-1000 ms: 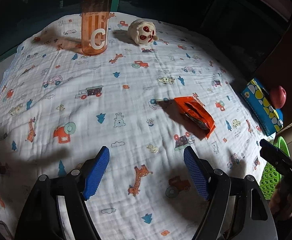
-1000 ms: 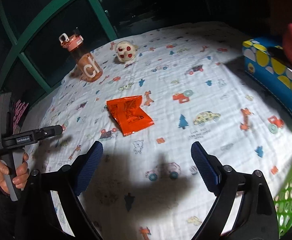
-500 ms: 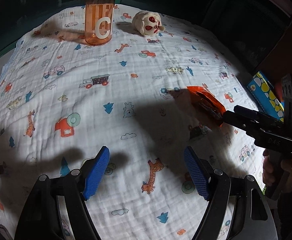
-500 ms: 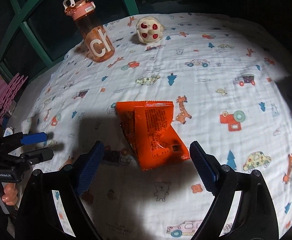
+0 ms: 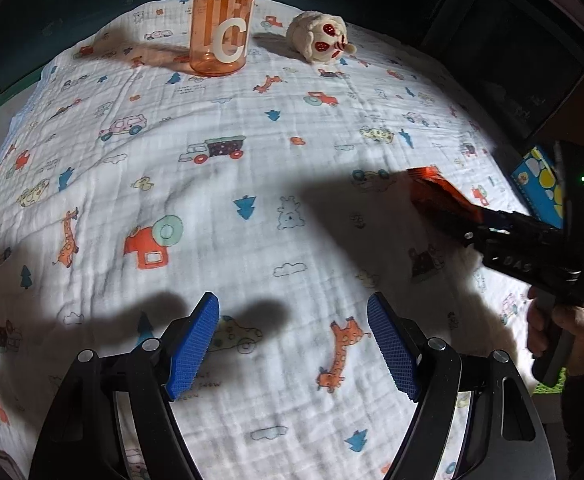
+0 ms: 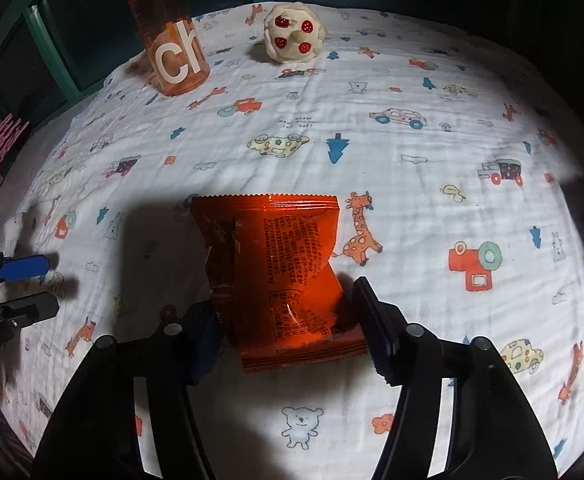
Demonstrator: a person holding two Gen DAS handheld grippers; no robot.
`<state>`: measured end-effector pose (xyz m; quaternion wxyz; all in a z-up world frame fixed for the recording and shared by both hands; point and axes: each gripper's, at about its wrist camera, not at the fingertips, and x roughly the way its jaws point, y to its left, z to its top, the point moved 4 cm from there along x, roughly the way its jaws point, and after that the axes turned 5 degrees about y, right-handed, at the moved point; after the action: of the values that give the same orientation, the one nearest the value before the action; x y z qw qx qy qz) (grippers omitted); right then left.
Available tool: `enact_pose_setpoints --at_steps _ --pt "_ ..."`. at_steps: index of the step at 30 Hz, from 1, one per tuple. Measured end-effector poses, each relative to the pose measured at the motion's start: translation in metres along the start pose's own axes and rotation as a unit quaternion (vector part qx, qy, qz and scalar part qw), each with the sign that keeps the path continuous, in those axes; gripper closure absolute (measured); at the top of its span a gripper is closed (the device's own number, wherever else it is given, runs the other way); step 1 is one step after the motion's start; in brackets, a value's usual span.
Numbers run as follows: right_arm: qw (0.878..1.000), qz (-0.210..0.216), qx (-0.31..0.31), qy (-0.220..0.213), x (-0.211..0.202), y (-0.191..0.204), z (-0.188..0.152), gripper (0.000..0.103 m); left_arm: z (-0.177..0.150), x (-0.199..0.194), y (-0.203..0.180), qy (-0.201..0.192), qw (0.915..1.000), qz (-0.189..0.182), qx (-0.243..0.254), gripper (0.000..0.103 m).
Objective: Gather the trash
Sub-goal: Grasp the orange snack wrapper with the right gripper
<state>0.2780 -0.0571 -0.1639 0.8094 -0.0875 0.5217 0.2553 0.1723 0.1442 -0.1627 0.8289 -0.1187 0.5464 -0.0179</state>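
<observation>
An orange snack wrapper [image 6: 287,264] lies flat on the printed cloth [image 6: 412,140]. My right gripper [image 6: 281,300] straddles its near end. The jaws are closing, and the blue pads [image 6: 372,332] touch the wrapper's two side edges. In the left wrist view the same wrapper [image 5: 432,188] shows at the right, with the right gripper [image 5: 472,220] on it and a hand on the handle. My left gripper [image 5: 292,304] hovers open over bare cloth, well left of the wrapper, with nothing between its fingers.
An orange drink bottle [image 6: 171,48] and a cream plush toy [image 6: 294,34] stand at the far edge of the cloth. A blue patterned box [image 5: 540,184] sits at the right edge, and a bit of a green basket [image 5: 548,386] shows below it.
My right gripper moved in over the orange wrapper and narrowed its jaws around the near end. The left gripper sank slightly and stayed open.
</observation>
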Motion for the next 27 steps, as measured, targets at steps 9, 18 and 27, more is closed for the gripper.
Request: enact_pose_setpoints --at_steps 9,18,27 --pt "0.999 0.007 0.043 -0.023 -0.032 -0.018 -0.013 0.052 -0.002 0.012 -0.013 0.01 0.9999 -0.009 0.01 0.029" --pt "0.995 0.017 0.082 -0.06 -0.078 -0.027 -0.042 0.052 -0.006 0.012 -0.052 0.009 0.9989 -0.027 0.037 0.029" --pt "0.989 -0.009 0.11 -0.095 -0.132 -0.045 -0.083 0.052 -0.016 0.007 -0.114 0.005 0.9947 -0.049 0.09 0.029"
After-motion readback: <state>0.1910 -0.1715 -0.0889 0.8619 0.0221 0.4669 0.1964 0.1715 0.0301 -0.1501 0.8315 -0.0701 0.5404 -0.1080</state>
